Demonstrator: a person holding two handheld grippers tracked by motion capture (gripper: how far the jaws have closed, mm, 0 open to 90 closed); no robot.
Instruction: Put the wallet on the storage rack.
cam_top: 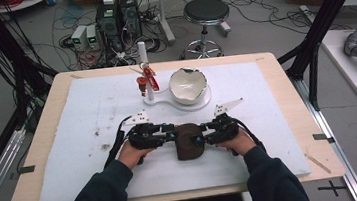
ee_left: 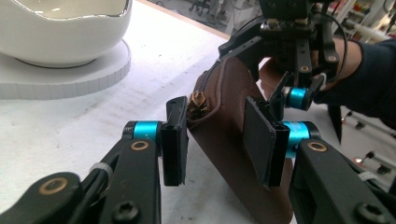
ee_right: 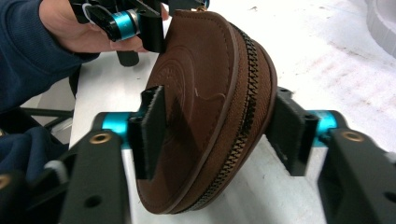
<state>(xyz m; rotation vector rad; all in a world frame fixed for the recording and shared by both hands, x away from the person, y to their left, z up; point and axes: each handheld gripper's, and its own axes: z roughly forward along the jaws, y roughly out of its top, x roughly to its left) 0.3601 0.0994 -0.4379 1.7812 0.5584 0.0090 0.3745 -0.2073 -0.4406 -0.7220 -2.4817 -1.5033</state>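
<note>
Table [cam_top: 47, 159]: pale wood, covered by a white foam mat [cam_top: 95, 139], lightly scuffed and stained at the left.
Bowl [cam_top: 188, 86]: glossy white, wavy-rimmed, on a round white base behind the work; a white post with a red fitting [cam_top: 147, 78] stands just beside it.
Pouch [cam_top: 189, 140]: brown leather-look zip case, rounded, stitched, embossed on one face; it stands on edge at the mat's near middle, between both tools. Likely light, soft-sided and slightly yielding, not fragile; the flat faces offer the best hold, the zip edge less so.
Left gripper [ee_left: 219, 140]: jaws part-closed across the pouch's end by the brass zip pull [ee_left: 196, 100]; contact appears made, though one pad's seating is hard to read.
Right gripper [ee_right: 219, 130]: jaws half-closed, pads pressing both faces of the pouch.
</note>
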